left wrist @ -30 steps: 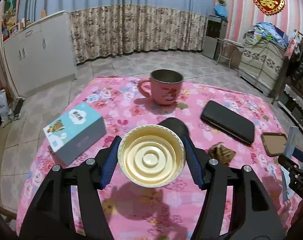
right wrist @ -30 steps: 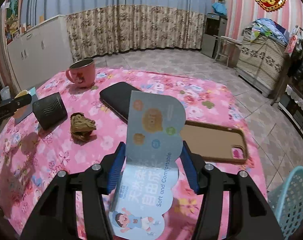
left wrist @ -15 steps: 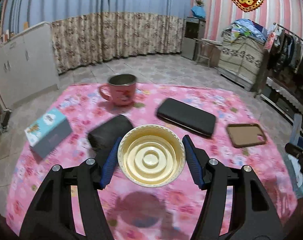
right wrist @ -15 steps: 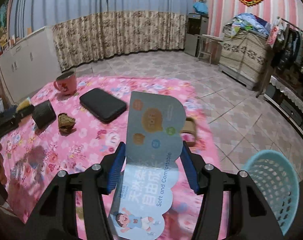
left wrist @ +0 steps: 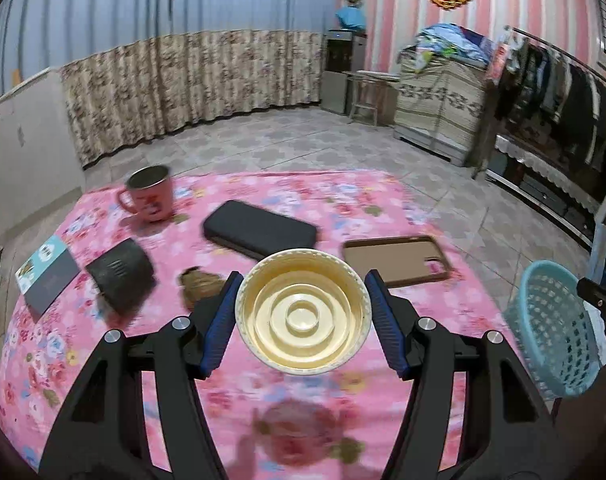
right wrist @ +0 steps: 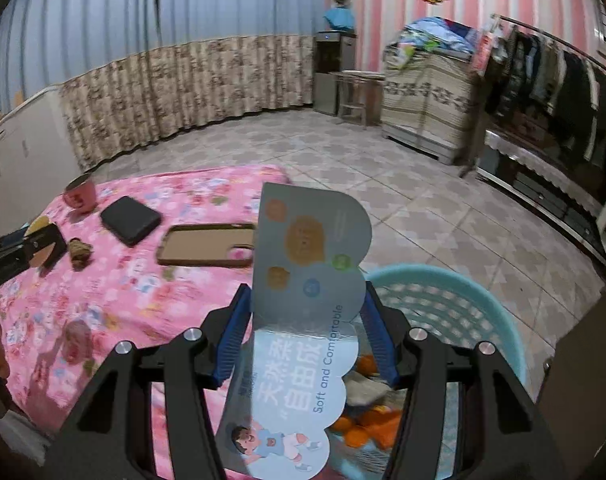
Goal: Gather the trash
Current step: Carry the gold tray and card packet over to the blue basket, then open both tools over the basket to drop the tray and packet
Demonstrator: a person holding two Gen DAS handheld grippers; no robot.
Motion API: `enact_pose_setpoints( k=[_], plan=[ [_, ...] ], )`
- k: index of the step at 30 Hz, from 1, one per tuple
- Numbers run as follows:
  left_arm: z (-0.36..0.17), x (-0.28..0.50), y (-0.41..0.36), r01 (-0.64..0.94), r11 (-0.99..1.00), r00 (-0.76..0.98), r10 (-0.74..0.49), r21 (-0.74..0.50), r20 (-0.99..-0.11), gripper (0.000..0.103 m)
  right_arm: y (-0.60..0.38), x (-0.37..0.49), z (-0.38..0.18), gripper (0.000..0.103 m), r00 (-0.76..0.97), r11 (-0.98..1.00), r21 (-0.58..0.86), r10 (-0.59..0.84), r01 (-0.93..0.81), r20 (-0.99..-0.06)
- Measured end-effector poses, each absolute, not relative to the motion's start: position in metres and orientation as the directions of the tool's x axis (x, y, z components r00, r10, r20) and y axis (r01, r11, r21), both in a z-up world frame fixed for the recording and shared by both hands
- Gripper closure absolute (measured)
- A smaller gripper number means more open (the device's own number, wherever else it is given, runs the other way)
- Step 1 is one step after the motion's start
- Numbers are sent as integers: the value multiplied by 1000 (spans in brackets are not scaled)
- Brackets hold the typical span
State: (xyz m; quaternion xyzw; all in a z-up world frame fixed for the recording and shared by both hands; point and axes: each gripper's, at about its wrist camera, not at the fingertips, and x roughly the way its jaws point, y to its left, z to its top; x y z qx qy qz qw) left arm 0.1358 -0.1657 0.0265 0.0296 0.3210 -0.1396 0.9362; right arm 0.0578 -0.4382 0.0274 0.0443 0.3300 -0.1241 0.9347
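Observation:
My left gripper is shut on a round cream plastic lid, held above the pink flowered tablecloth. My right gripper is shut on a light blue cloud-shaped printed card, held over the near rim of a light blue plastic basket with orange peels and scraps inside. That basket shows in the left wrist view past the table's right edge. A crumpled brown scrap lies on the cloth just left of the lid.
On the table: a pink mug, a black wallet, a brown phone case, a dark ribbed object and a blue-grey box. Tiled floor, curtains, cabinets and a clothes rack surround it.
Both grippers have swung right across the table with their loads. The basket has come into both views, and the card now hangs over it.

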Motion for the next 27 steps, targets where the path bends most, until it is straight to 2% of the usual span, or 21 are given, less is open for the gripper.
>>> enact_pose_setpoints(
  k=[14,27],
  plan=[
    [10,101,-297,468,884,691,-370,-7,-621,42,-525,8,15,48,709,898,17,-335,439,-620],
    [-9,70,-384,617,787,614,-467,18,-636,42,-567,-9,-15,48,677,865,66,-340,498,-652]
  ],
)
